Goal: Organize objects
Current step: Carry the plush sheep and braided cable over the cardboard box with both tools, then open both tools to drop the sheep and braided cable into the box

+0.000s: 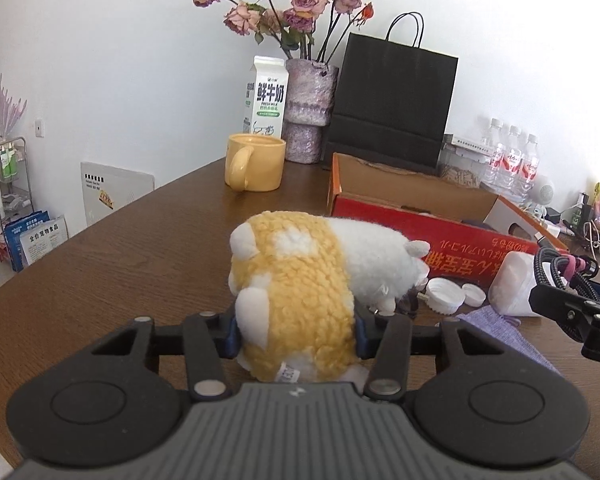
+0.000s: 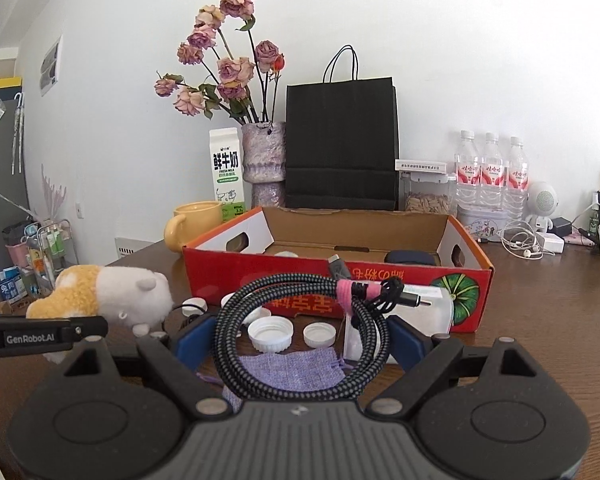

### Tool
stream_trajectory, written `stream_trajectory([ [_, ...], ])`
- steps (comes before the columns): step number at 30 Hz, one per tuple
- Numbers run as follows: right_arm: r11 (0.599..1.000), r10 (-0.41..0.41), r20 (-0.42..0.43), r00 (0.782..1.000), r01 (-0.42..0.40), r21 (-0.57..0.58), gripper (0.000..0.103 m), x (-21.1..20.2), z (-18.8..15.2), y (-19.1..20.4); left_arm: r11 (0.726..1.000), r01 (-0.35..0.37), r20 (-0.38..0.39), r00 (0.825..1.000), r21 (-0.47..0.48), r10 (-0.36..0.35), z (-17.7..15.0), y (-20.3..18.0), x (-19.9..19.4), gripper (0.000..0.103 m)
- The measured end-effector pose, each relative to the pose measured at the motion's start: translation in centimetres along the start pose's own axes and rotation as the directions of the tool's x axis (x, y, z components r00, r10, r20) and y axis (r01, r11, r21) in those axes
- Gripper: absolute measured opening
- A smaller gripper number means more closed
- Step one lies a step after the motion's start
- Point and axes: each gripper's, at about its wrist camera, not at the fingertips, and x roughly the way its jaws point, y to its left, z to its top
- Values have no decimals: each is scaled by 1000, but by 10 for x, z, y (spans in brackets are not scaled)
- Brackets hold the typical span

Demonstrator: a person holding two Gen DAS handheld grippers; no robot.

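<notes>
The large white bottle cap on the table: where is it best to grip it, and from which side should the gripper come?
Grip the large white cap across its ribbed rim, coming from above: it lies flat and low on the table, open side up, beside a smaller cap.

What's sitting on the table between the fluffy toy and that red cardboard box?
White bottle caps lie on the table between the plush toy and the red box, nearest its front wall; the right wrist view shows it best.

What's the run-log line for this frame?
left gripper: shut on plush toy | right gripper: shut on coiled cable | red box: ahead
</notes>
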Motion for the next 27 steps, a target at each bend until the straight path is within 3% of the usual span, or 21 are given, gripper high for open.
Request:
stream_trajectory([
  [7, 999, -16, 63, 998, 18, -38, 90, 11, 35, -11, 999, 42, 84, 996, 26, -44, 34, -24, 4, 50],
  [14, 997, -37, 82, 996, 43, -68, 90, 45, 65, -20, 996, 88, 133, 987, 13, -89, 68, -47, 34, 50],
  [21, 994, -54, 58, 997, 60, -97, 90, 92, 85, -31, 993, 120, 120, 985, 20, -121, 92, -69, 76, 50],
  [27, 992, -67, 13, 998, 68, -104, 90, 135, 98, -39, 994, 91, 98, 991, 58, -96, 109, -85, 118, 50],
])
